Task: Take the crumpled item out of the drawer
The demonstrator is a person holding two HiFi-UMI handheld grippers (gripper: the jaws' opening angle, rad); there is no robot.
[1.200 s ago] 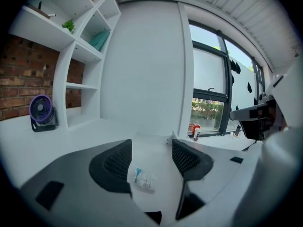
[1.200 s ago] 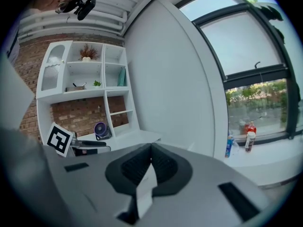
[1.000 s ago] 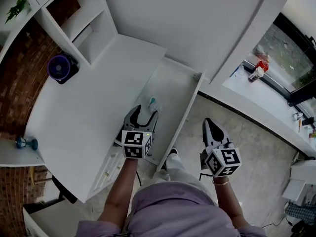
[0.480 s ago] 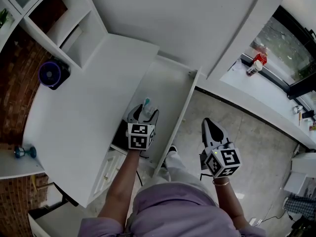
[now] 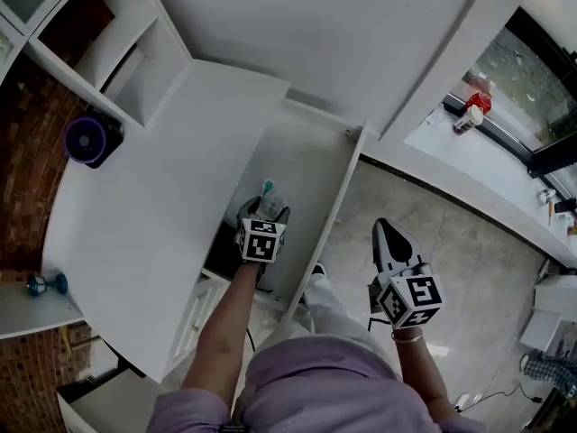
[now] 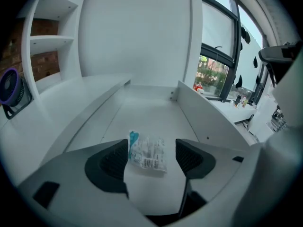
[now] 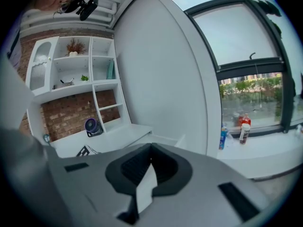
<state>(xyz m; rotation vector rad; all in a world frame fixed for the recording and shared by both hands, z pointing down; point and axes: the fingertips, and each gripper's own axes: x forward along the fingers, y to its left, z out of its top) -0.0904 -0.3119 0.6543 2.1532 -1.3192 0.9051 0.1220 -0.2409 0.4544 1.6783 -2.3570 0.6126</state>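
The white drawer (image 5: 311, 156) stands pulled out of the desk, and its floor (image 6: 142, 115) is bare except for one item. That item is a crumpled clear wrapper (image 6: 147, 153) with a teal end, also visible just beyond the left jaws in the head view (image 5: 269, 191). My left gripper (image 6: 152, 160) is down inside the drawer (image 5: 263, 209), its jaws opening wide on either side of the wrapper, pads not pressing it. My right gripper (image 5: 388, 234) hangs over the floor to the right of the drawer, jaws shut and empty (image 7: 150, 157).
A purple fan (image 5: 87, 139) sits on the white desk top (image 5: 153, 197) at the left, below open shelves (image 5: 108, 52). The drawer's right wall (image 5: 343, 183) rises beside my left gripper. Bottles (image 5: 471, 115) stand on the window sill. A blue object (image 5: 45, 284) lies far left.
My left gripper has moved forward and down into the drawer until its jaws flank the wrapper. The right gripper has stayed where it was.
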